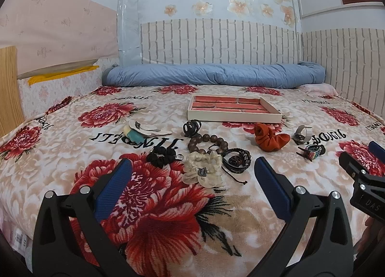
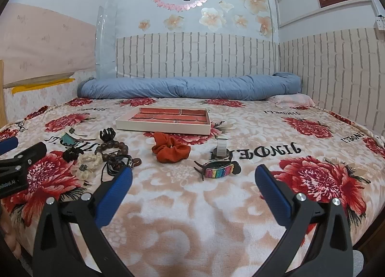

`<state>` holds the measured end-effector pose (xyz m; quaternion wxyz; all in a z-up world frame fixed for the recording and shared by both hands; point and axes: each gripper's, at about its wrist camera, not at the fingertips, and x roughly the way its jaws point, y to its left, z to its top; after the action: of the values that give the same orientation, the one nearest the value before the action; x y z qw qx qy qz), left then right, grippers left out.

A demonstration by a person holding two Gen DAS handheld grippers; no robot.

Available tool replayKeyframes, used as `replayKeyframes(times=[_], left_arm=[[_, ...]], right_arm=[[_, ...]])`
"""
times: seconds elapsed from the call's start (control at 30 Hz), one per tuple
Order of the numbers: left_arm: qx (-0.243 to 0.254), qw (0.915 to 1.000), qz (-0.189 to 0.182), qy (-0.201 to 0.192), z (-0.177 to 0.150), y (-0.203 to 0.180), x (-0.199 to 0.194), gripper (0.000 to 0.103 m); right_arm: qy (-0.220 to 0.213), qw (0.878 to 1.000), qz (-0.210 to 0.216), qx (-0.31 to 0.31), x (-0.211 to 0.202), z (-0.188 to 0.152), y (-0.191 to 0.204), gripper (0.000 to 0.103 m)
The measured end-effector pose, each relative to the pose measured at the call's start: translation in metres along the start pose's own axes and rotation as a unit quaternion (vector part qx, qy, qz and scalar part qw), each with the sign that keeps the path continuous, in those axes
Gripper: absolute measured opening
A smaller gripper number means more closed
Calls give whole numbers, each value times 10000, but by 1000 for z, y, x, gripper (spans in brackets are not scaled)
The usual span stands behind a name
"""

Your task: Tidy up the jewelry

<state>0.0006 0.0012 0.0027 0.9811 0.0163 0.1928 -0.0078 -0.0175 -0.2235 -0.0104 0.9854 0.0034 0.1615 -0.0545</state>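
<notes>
Blanket point(image 1: 72, 137): cream and tan ground with large red flowers and black lettering. Tray point(image 1: 234, 118): cream rim, red brick-patterned lining. Rolled quilt point(image 1: 216, 76): blue. Scrunchies: rust-orange point(image 1: 269, 138), cream point(image 1: 204, 167), black point(image 1: 161, 153). Bead bracelet point(image 1: 208, 144): dark brown. Hair clip point(image 2: 217, 171): black with a rainbow-striped glitter band. Tongs: left point(image 1: 192, 173) and right point(image 2: 193, 180) both black with blue ribbed pads. Wall panel point(image 1: 216, 43): white brick pattern, grey joints.

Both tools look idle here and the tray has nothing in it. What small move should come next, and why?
Probably ease the right tool forward and down over the rainbow-striped hair clip. Both tools are open and hold nothing, the compartmented white tray with red lining is empty, and that clip lies apart from the other pieces, nearest the right tool's open fingers. The left tool faces a crowded cluster.
</notes>
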Motion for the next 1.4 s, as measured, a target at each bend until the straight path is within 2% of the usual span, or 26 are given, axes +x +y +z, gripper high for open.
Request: replayKeyframes(times=[0.37,0.53,0.63,0.87,1.0,1.17,1.4], left_arm=[[30,10000,-48,52,-5,0,6,98],[43,9999,-80,117,-5,0,10,98],[63,9998,-100,179,-6,0,15,98],[130,9993,-103,332,-5,-3,27,98],[57,9984,-163,532,-3,2,41,98],[19,9969,-228,757,-3,4,56,98],[95,9941,-401,1006,2,5,81,98]], right_arm=[[85,9999,-47,-94,6,-2,3,99],[-26,9989,-392,-262,5,-3,9,99],[-55,9988,-377,-320,4,-2,11,99],[211,9988,-366,-249,19,-2,7,99],[211,9983,-486,-235,25,0,3,99],[425,9979,-474,-153,39,-1,-2,99],[701,9945,-629,-460,63,3,-2,99]])
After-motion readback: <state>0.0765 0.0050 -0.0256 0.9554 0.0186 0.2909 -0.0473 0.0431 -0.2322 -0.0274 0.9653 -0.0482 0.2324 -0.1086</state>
